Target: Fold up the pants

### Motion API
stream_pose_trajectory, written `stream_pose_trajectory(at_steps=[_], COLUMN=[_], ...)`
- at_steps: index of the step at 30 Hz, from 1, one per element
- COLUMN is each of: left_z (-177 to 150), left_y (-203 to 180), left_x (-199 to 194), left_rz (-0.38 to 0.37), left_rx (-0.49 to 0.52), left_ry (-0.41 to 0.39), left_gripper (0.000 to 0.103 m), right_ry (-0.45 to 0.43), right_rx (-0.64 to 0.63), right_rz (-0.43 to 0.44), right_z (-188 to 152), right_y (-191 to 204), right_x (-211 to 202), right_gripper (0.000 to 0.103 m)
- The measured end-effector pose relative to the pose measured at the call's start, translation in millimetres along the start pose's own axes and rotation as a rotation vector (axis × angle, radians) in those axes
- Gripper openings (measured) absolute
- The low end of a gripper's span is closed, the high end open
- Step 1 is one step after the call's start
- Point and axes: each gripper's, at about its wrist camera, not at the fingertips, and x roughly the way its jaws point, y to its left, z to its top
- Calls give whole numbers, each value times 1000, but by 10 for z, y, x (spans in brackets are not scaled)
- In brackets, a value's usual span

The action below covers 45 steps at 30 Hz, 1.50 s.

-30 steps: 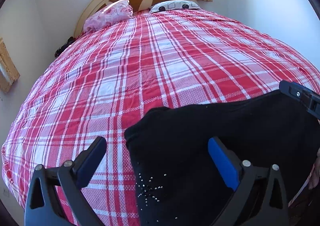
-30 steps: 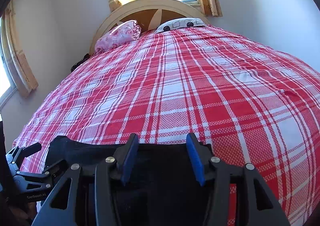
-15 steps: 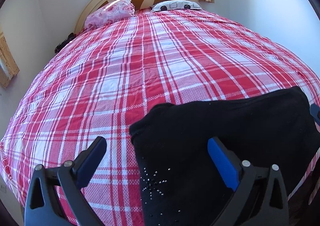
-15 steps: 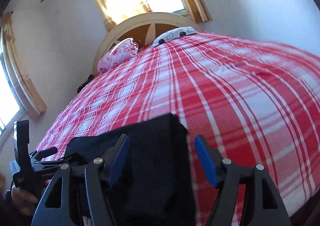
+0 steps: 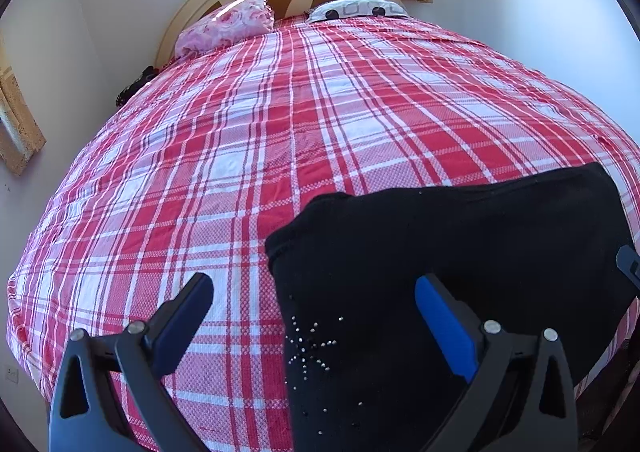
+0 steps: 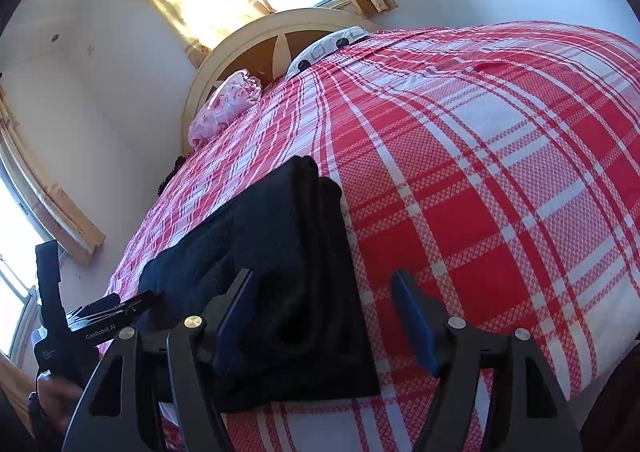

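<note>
Near the foot of the bed [image 5: 280, 156]: black pants [image 5: 460, 244] lying folded and flat, let go. Right gripper [image 6: 324, 312] jaws opening around the folded edge, not pinching. Left gripper [image 5: 312, 312] jaws wide apart, holding nothing.

One bed [image 5: 320, 124], two pillows [image 5: 228, 24] [image 5: 356, 9] — one folded black pants [image 5: 460, 252], two tongs [image 5: 308, 316] [image 6: 324, 308].

bed [image 5: 280, 156]: red-white plaid cover | on it: folded black pants [image 5: 460, 252], near edge; two pillows [image 5: 228, 24], headboard end
</note>
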Motion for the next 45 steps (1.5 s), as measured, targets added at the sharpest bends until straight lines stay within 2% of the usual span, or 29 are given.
stream_pose_trajectory(at_steps=[8,14,16,20,22,25,27,29,35,40,45], left_z=[-59,-126,-155,-163,-154,-180,-215,-239,-271,-294,-305], left_y=[12,145,237,346,348,347,342,333,322,316,419], left_x=[-23,-75,-124,-156,-103,16,66,100,197,194,194], left_rz=[-10,-76,-105,-141,-147,-192,-213,-220,-228,-239,-320], left_rx=[-3,-43,-63,-102,-113,-139,-156,-161,-211,-237,-250], left_ry=[4,7,-16,-55,-35,17,34,46,109,123,126], left_gripper=[103,103,103,103,103,103,103,103,103,103,103], right_ry=[17,35,42,-22,-35,-1,34,13,53,75,80], right_rx=[-30,-63,-63,-49,-53,-43,-34,-56,-46,31,64], right_rz=[-9,-26,-33,-32,-40,-42,-29,-31,34,92,117], right_z=[-114,-162,-151,-94,-25,36,-8,-39,-195,-214,-207], right_y=[95,163,169,138,109,60,46,87,165,130,127], right_x=[-19,-34,-51,-207,-212,-94,16,-10,-48,-49,-31], right_gripper=[76,78,78,78,78,78,78,78,78,79,79])
